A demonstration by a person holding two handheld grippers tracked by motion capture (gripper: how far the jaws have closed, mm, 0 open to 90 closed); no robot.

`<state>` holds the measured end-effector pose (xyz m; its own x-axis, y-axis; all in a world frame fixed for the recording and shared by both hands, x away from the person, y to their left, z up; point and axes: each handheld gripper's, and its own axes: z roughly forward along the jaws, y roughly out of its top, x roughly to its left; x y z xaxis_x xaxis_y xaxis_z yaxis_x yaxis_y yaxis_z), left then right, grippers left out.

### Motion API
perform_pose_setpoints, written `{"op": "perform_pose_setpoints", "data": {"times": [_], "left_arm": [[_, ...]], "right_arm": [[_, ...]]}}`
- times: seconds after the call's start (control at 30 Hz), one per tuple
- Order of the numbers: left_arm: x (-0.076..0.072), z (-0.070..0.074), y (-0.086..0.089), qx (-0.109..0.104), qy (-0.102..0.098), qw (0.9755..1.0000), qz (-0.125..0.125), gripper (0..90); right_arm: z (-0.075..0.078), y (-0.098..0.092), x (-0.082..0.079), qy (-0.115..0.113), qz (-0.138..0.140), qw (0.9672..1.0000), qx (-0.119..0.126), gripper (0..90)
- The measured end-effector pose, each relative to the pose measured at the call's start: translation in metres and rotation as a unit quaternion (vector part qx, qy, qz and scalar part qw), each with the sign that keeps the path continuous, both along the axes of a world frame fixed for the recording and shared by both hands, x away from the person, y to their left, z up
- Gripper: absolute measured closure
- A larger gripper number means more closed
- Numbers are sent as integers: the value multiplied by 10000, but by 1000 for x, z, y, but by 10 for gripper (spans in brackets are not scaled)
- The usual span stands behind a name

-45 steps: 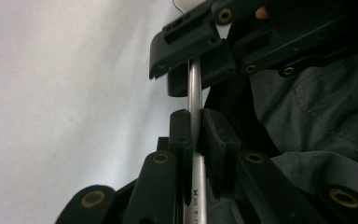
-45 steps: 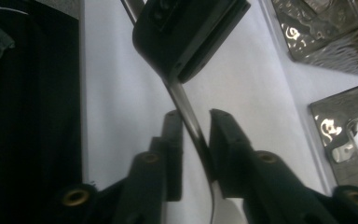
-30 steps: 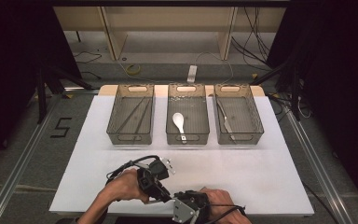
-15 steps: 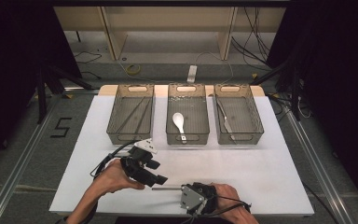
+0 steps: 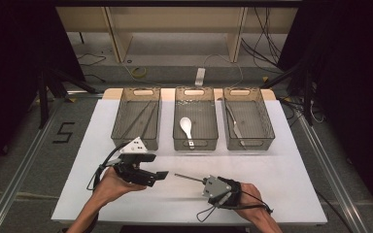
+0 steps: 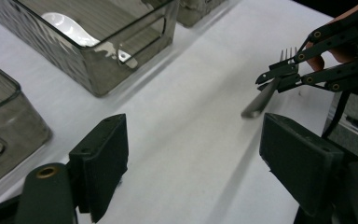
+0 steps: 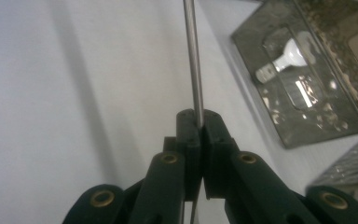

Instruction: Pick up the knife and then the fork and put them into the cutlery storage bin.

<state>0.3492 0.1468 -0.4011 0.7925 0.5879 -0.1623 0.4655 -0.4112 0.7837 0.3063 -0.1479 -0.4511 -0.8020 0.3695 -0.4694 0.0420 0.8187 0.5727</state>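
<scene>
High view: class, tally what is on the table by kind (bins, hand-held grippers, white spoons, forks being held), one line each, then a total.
Bins: 3
Hand-held grippers: 2
White spoon: 1
Held fork: 1
Total: 7

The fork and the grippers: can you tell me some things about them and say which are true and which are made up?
1. The right gripper is shut on the fork. True.
2. The left gripper is squeezing the fork too. False: its jaws have just been opening, stand wide apart, and nothing is between them.
3. A white spoon lies in the middle bin. True.
4. The fork is lying inside the right bin. False: it is held over the white table, in front of the bins.
5. There are three bins in a row at the far side of the table. True.
</scene>
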Motion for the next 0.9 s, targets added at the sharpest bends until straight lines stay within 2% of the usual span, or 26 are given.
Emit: {"op": "perform_pose_setpoints", "data": {"times": [0.17,0.27,0.33,0.53,0.63,0.73,0.9], "left_arm": [[-3,-5,9,-181,-181,9993,284,204],[-6,-8,15,-299,-276,9982,442,200],[-7,-10,19,-367,-264,9975,543,195],[-14,-13,27,-451,-513,9954,677,181],[-16,-15,33,-557,-519,9940,784,175],[-17,-16,38,-539,-509,9935,865,165],[-20,-16,43,-481,-573,9927,943,158]], "right_arm": [[5,-19,13,203,-430,9982,376,876],[8,-32,22,337,-741,9944,675,876],[12,-42,27,409,-940,9907,894,877],[26,-69,41,735,-1376,9772,1441,876],[37,-82,53,715,-1654,9696,1656,876],[49,-91,70,792,-1917,9595,1905,876],[64,-100,105,887,-2337,9437,2167,875]]}}
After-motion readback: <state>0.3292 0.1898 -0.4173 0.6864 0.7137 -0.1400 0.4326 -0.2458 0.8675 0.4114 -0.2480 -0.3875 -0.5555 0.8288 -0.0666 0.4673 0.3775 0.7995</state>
